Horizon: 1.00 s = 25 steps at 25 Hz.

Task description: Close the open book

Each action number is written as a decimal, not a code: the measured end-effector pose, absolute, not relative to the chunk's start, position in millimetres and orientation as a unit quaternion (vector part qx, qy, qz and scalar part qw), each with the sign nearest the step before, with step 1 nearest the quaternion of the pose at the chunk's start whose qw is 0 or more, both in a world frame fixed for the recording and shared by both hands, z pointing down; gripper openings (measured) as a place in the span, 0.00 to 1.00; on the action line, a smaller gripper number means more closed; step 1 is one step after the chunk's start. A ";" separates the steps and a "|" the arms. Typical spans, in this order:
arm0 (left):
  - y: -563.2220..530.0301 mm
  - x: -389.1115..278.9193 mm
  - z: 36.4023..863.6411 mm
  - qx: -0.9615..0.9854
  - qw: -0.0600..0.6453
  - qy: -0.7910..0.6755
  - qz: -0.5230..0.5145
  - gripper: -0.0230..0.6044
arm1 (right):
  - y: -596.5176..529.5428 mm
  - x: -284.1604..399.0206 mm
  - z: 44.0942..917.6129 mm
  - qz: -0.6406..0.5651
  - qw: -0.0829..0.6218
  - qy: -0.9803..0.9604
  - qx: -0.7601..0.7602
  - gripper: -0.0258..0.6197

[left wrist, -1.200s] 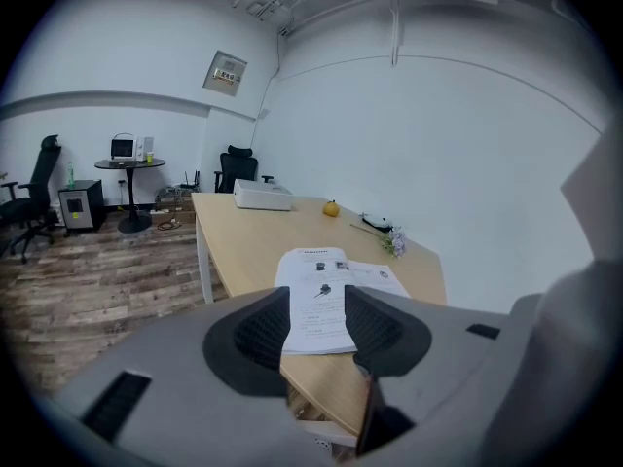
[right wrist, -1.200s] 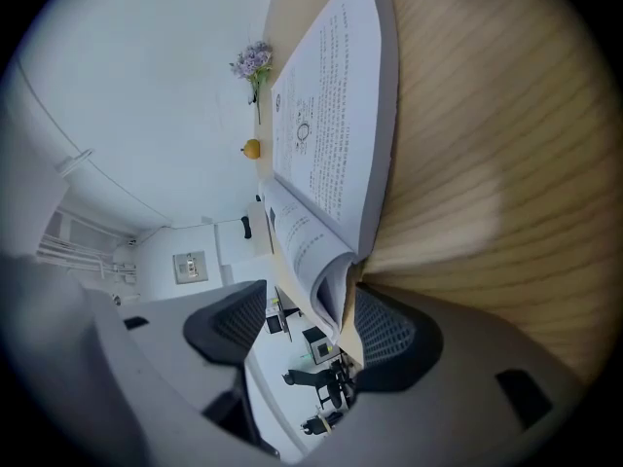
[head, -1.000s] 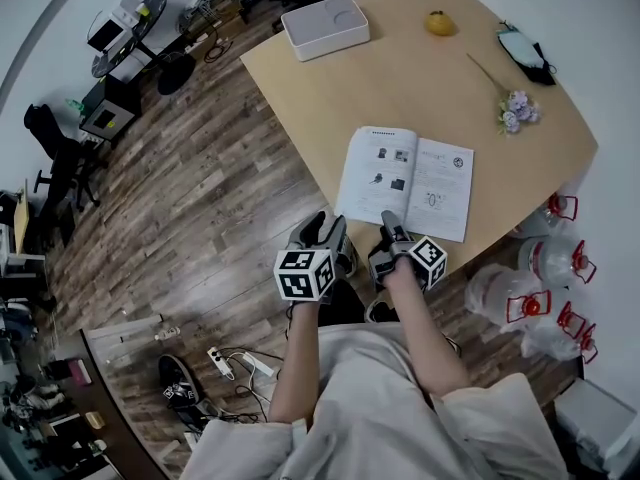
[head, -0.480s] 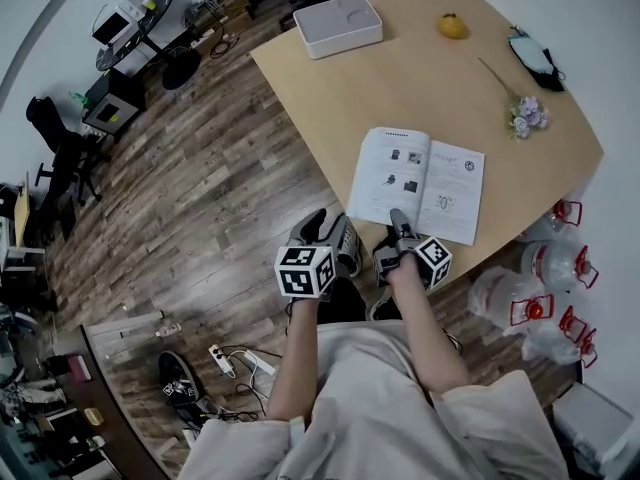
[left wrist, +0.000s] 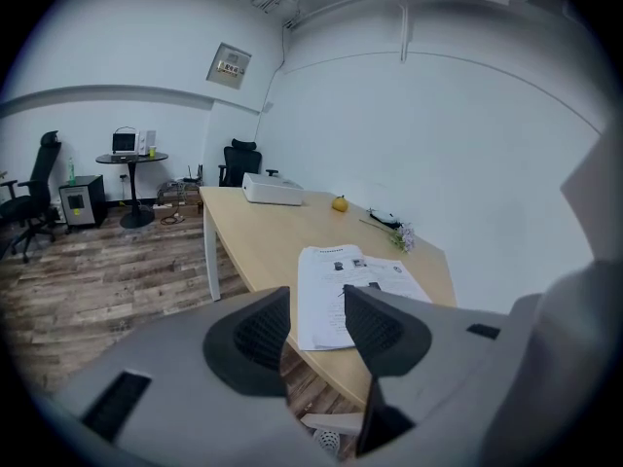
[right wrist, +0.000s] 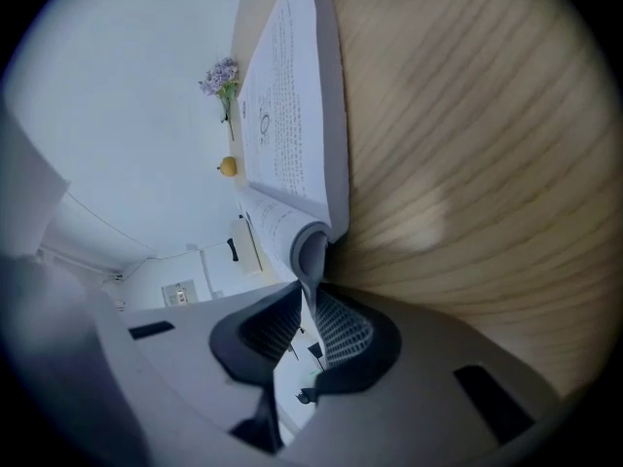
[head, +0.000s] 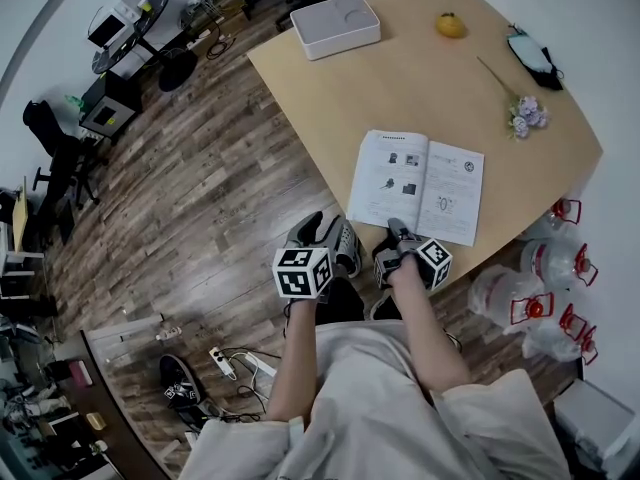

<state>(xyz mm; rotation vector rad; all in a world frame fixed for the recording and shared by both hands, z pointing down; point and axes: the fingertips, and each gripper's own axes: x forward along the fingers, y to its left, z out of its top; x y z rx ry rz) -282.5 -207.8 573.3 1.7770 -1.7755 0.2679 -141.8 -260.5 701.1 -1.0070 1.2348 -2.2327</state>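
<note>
The left gripper (head: 325, 226) hangs off the desk (head: 330, 98), over the wood floor just left of the near edge. In the left gripper view its jaws stand apart and released, with nothing between the pads (left wrist: 255, 334); the book (left wrist: 326, 290) lies beyond them.

A white box (head: 335, 26) sits by the far left edge of the desk.

The right gripper (head: 397, 226) is at the near edge, its tips on the book's near border. Its jaws have just been closing. In the right gripper view they are clenched on a single page (right wrist: 310, 261), which curls up from the book and runs down between the two pads (right wrist: 343, 327). The pads press on the sheet from both sides.

The book (head: 420, 183) lies open and flat on the desk by the near edge, close to the nearest corner. Both printed pages face up, and the spine runs away from the person. The pinched page belongs to the left half, close to the spine.

Farther right, a yellow fruit (head: 450, 25) rests near the far corner. A sprig of pale purple flowers (head: 522, 111) lies towards the right edge, well apart from the book, and a dark item (head: 530, 53) that I cannot identify lies just beyond it. Clear bottles (head: 545, 263) with red handles stand on the floor past the right edge.
</note>
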 end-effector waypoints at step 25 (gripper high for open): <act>-261.7 -247.4 675.2 0.607 0.539 -0.571 -0.120 0.46 | -264.7 -141.5 688.2 -0.816 0.206 0.456 -0.290 0.08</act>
